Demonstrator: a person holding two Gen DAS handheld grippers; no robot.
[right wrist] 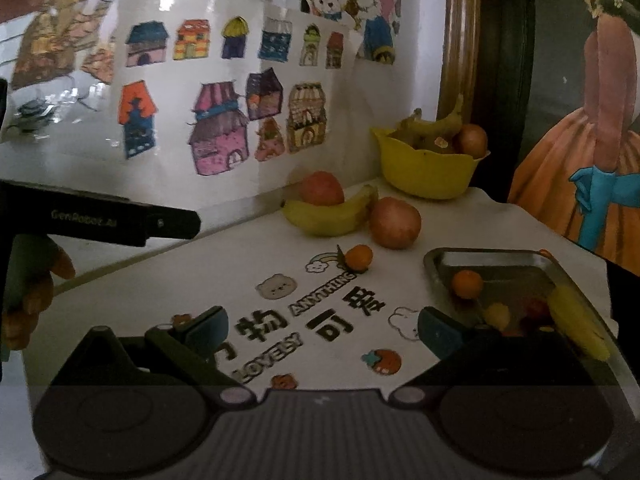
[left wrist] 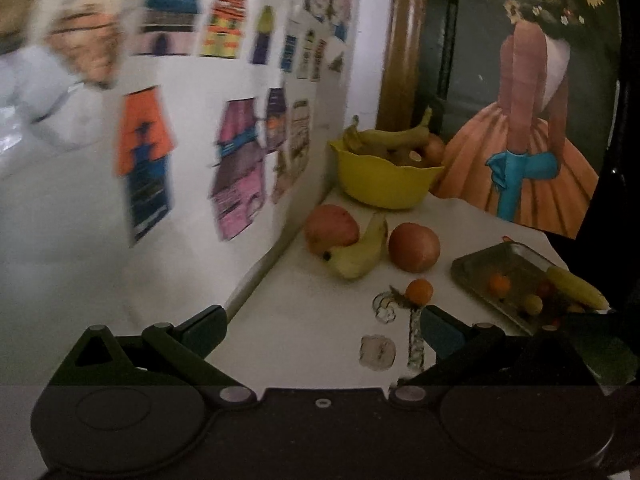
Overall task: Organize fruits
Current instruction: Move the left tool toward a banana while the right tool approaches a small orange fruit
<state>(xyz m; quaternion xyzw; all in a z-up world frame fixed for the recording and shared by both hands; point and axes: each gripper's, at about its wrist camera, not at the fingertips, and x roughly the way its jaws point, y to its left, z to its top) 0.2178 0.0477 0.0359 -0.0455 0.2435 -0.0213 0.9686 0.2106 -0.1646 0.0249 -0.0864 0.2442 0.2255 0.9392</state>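
Left wrist view: left gripper (left wrist: 322, 322) with fingers (left wrist: 206, 326) spread wide, nothing between them, above the white counter (left wrist: 288, 320). Yellow bowl (left wrist: 384, 178) at the far corner against the wall, holding bananas and round fruit. Nearer, beside the wall edge, a red apple (left wrist: 331, 229) touching a loose banana (left wrist: 360, 254), a second apple (left wrist: 414, 247) just beside the banana's other end. Small orange fruit (left wrist: 419, 292) with a dry leaf nearer the gripper. Metal tray (left wrist: 476, 276) toward the right edge, carrying small orange, yellow and red fruits and a yellow banana-like piece along its right rim. Blurred house drawings on the wall.

Right wrist view: right gripper (right wrist: 322, 326) likewise with fingers (right wrist: 208, 326) apart and empty, over the counter (right wrist: 224, 264) printed with "LOVELY" and "ANYTHING". Yellow bowl (right wrist: 426, 172) at the far corner, banana (right wrist: 328, 216) in front of one apple (right wrist: 322, 188), second apple (right wrist: 395, 222) touching its tip. Small orange fruit (right wrist: 359, 258) between banana and tray (right wrist: 436, 264). Other gripper's black body (right wrist: 120, 220) at the left edge, held by a hand (right wrist: 28, 300).
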